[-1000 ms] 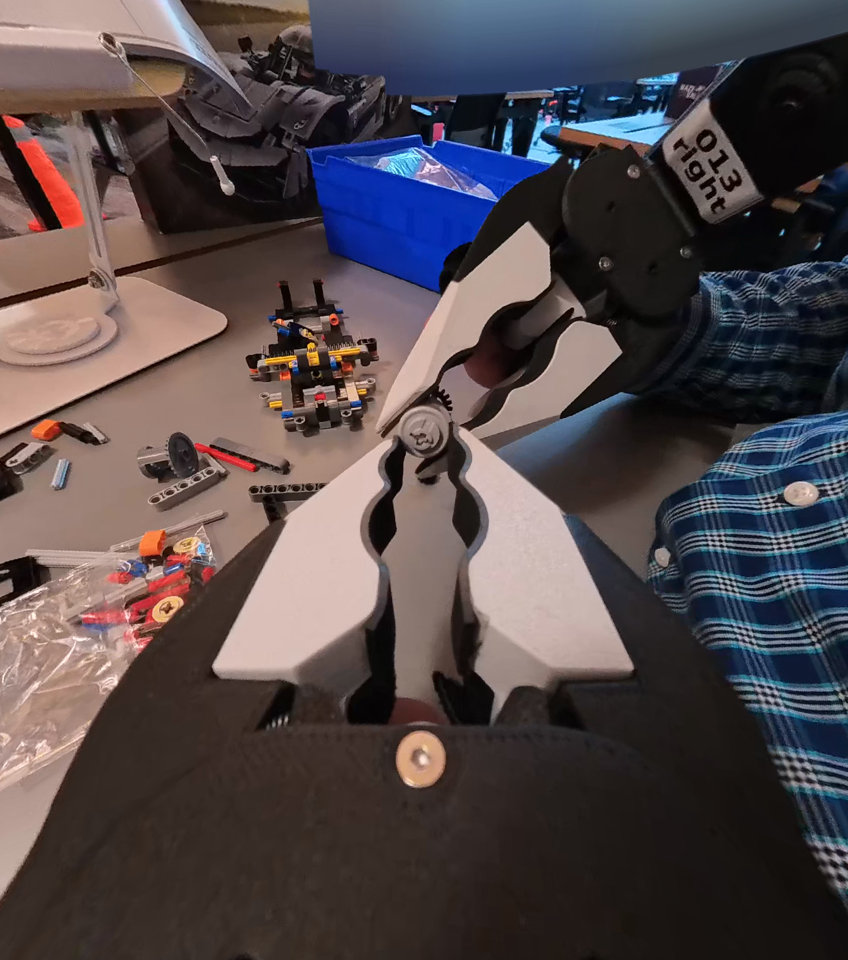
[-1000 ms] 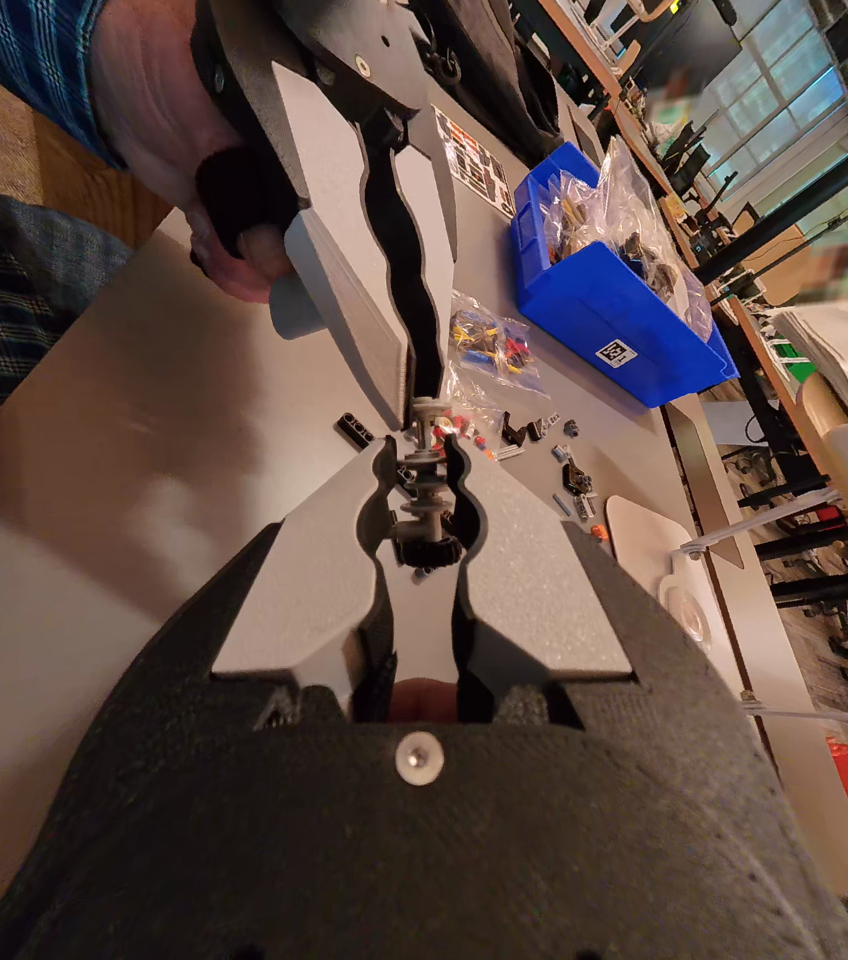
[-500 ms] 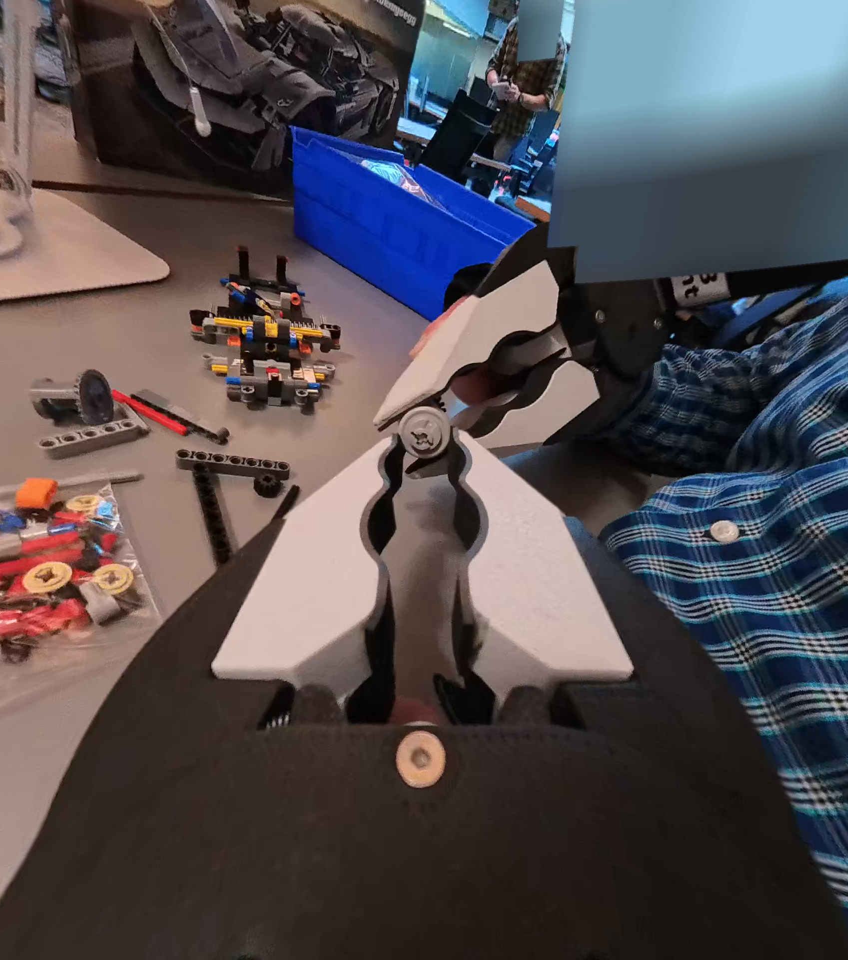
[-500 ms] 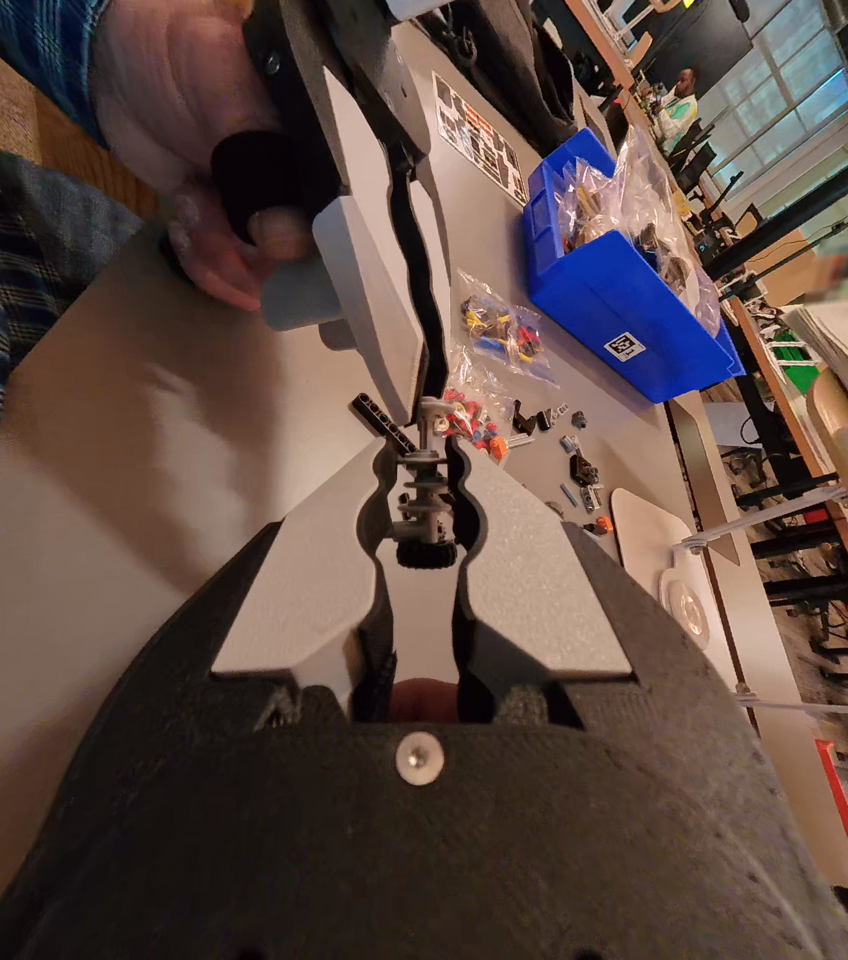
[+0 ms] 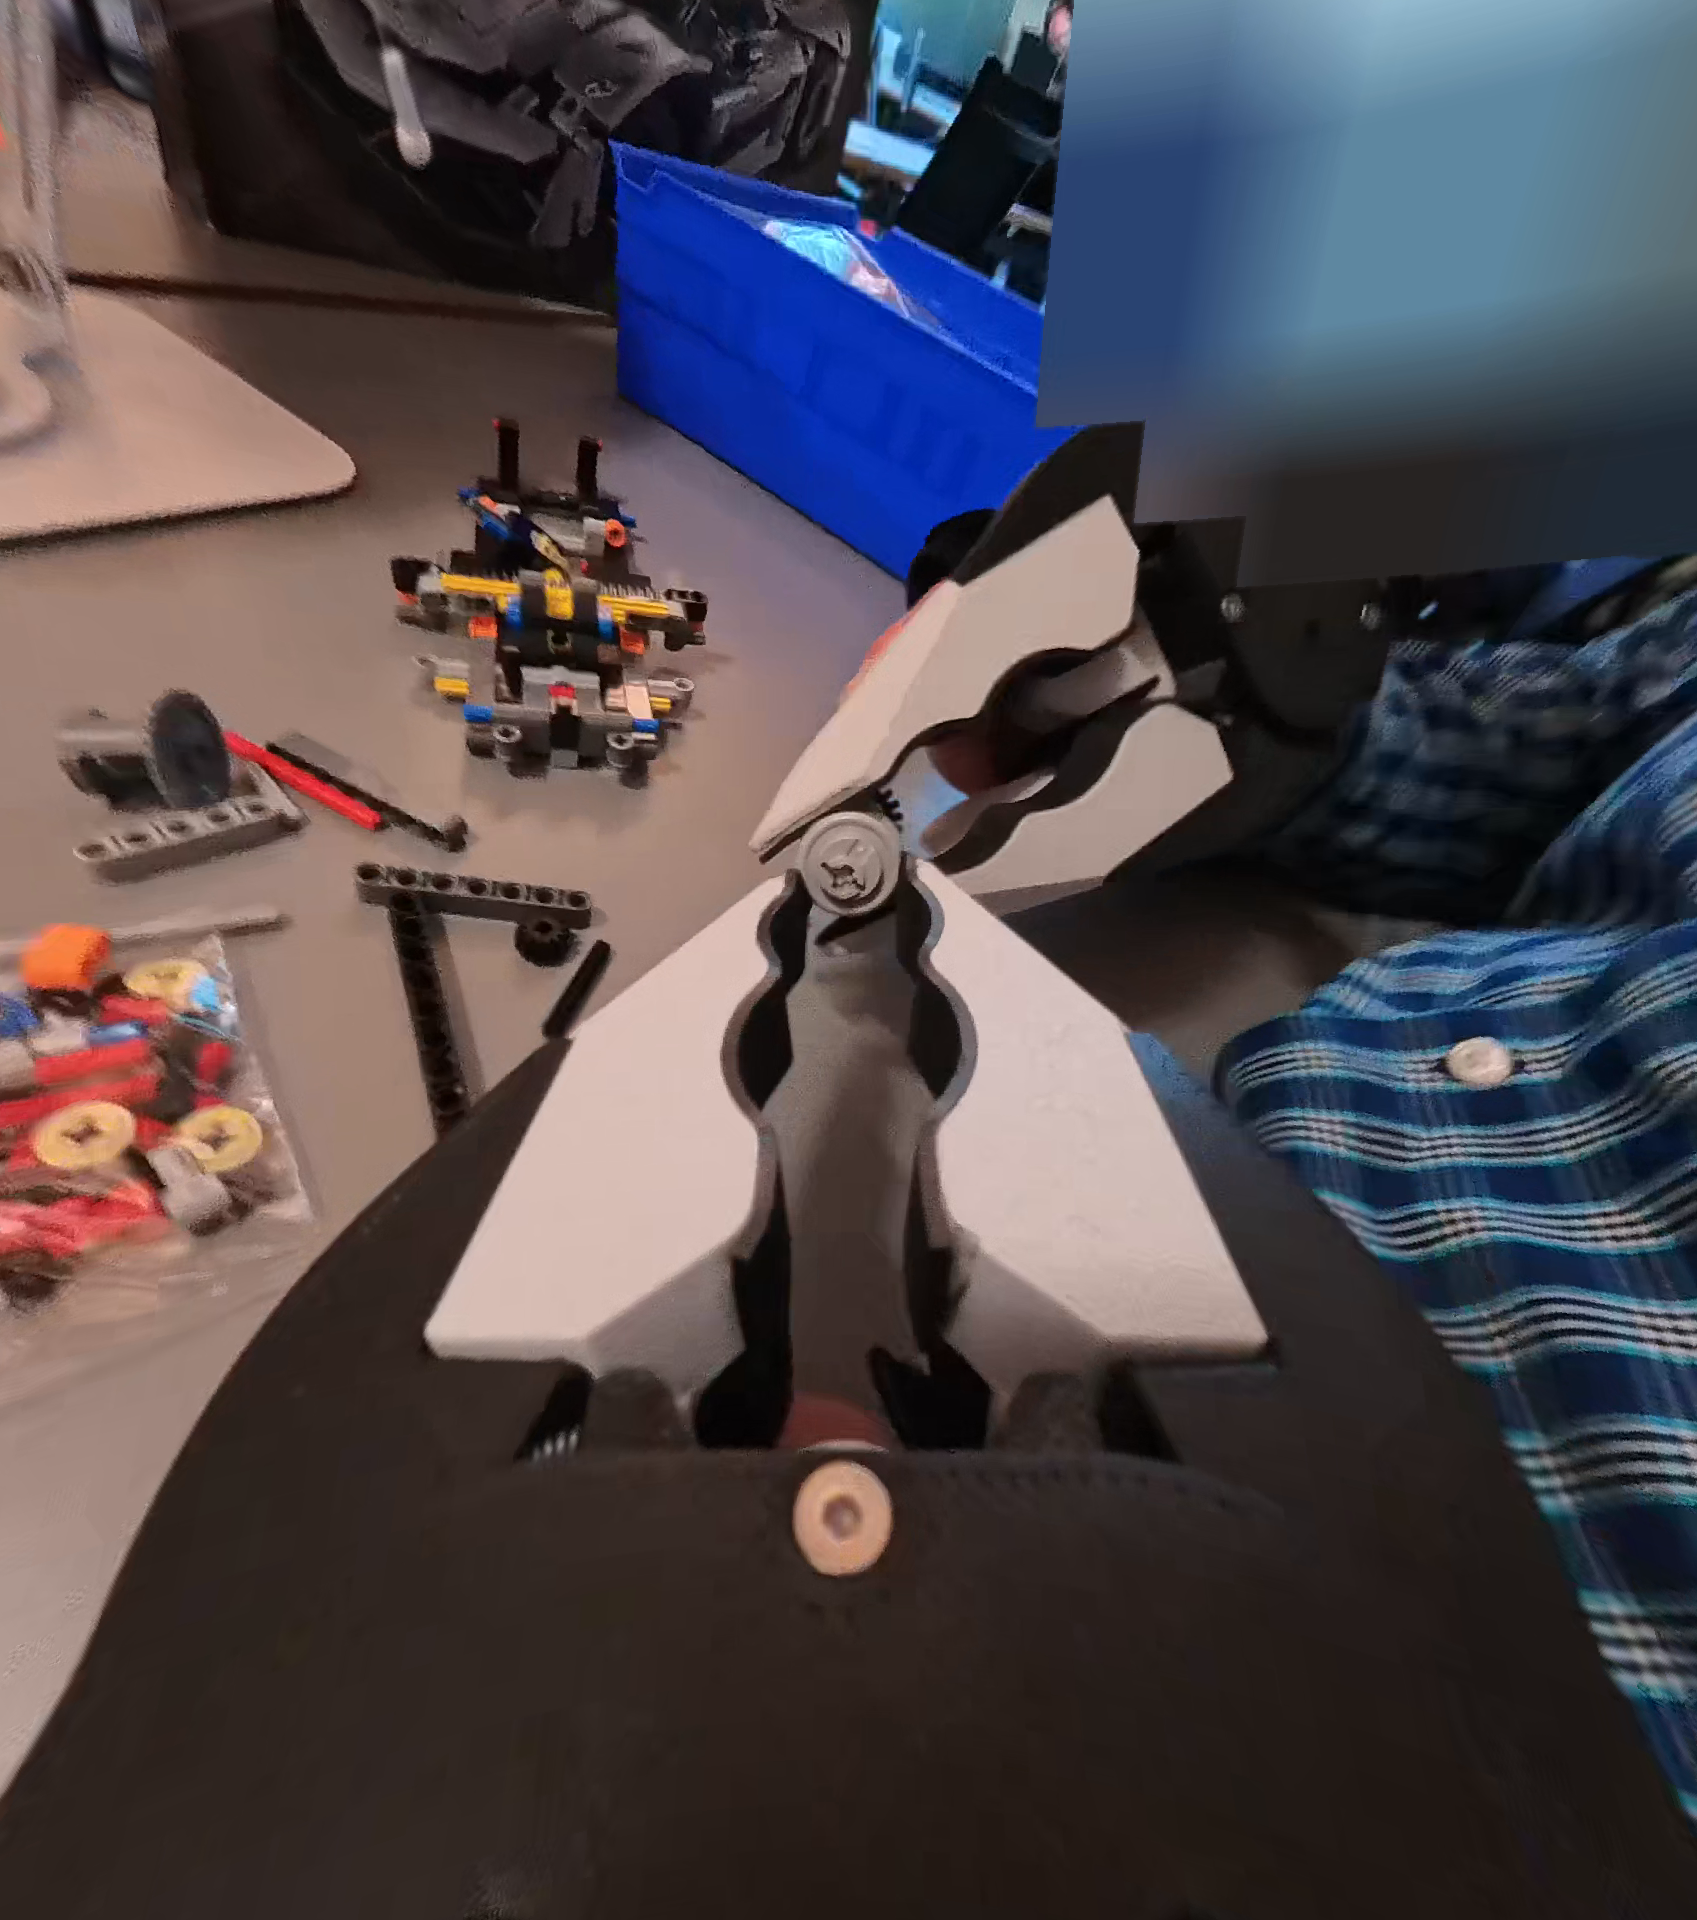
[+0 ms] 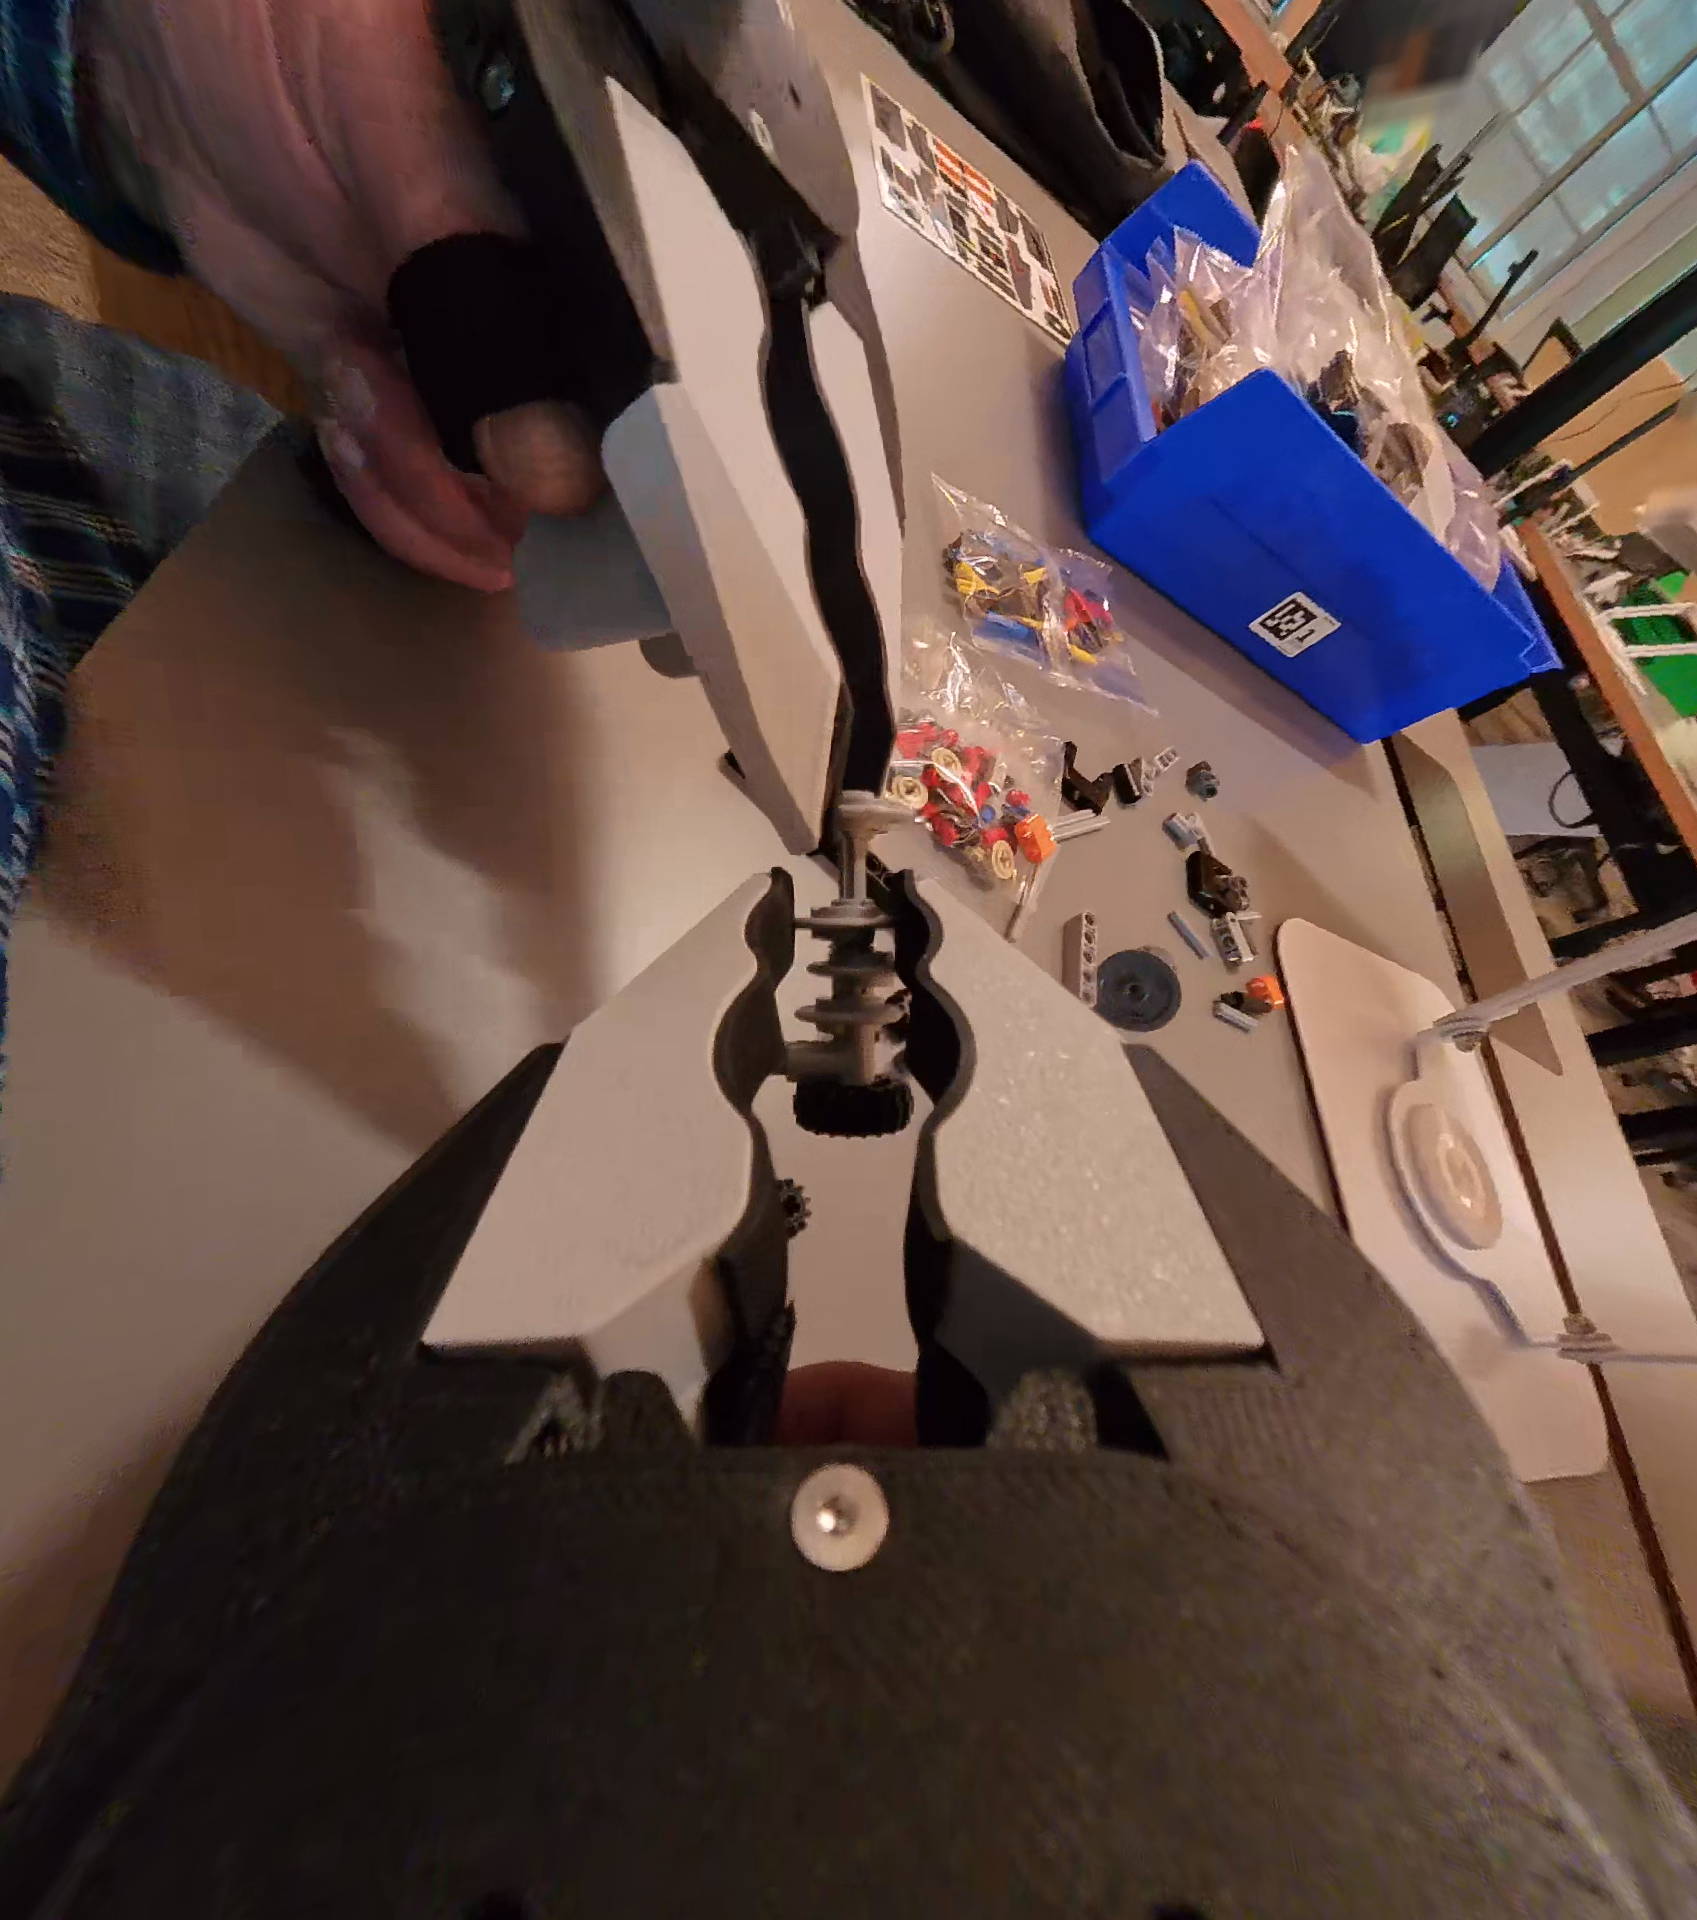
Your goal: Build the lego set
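The left hand-held gripper (image 5: 846,883) pinches the round grey end of an axle piece (image 6: 849,997). The right hand-held gripper (image 6: 844,894) pinches its middle, above the grey surface (image 5: 324,644). The piece has grey discs and a black gear. Farther off lie a parts bag (image 5: 85,1091), a half-built model (image 5: 553,644) and a blue bin (image 5: 823,353).

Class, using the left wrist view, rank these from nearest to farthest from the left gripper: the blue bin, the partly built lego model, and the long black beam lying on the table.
From the left gripper:
1. Long black beam, just left of it.
2. Partly built lego model, farther back, left.
3. Blue bin, at the back, against the dark box.
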Demonstrator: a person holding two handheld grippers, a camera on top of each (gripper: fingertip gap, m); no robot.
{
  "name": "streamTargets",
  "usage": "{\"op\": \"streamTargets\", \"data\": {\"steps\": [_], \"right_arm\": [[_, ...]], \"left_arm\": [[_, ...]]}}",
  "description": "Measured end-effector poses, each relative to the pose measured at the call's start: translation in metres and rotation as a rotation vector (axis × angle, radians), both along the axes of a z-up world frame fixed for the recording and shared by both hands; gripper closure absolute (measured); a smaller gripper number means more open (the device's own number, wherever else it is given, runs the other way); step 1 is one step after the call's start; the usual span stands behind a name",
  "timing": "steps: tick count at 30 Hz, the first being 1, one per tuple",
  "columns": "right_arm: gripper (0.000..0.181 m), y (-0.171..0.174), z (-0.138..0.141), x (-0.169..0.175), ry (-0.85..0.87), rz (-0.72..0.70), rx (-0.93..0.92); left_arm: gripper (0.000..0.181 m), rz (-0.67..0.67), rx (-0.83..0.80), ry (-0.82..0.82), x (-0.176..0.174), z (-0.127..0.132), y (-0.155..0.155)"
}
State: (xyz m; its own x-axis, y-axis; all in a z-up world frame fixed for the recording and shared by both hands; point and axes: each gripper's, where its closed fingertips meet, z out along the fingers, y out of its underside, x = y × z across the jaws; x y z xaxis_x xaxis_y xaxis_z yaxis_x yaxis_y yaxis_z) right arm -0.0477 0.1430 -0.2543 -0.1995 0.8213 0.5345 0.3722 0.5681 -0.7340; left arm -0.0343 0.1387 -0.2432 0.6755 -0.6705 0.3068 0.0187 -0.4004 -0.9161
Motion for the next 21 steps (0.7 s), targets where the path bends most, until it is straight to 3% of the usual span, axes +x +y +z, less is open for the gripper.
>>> {"op": "streamTargets", "data": {"steps": [4,11,17,21], "right_arm": [[0.165,-0.0018,0.0000,0.0014,-0.002,0.013,-0.061],[0.166,-0.0006,0.0032,0.0021,0.026,0.010,0.036],[0.166,0.0009,0.0041,0.0022,0.041,-0.001,0.073],[0.166,-0.0021,0.0047,0.0032,0.043,0.016,-0.032]], "left_arm": [[0.168,-0.008,0.116,0.153,0.0009,-0.0001,-0.0008],[0.167,-0.041,-0.019,-0.048,0.0017,0.0019,-0.0010],[0.167,-0.043,-0.069,-0.113,0.0018,0.0023,-0.0002],[0.167,-0.039,-0.041,-0.095,0.0026,0.0035,-0.0015]]}}
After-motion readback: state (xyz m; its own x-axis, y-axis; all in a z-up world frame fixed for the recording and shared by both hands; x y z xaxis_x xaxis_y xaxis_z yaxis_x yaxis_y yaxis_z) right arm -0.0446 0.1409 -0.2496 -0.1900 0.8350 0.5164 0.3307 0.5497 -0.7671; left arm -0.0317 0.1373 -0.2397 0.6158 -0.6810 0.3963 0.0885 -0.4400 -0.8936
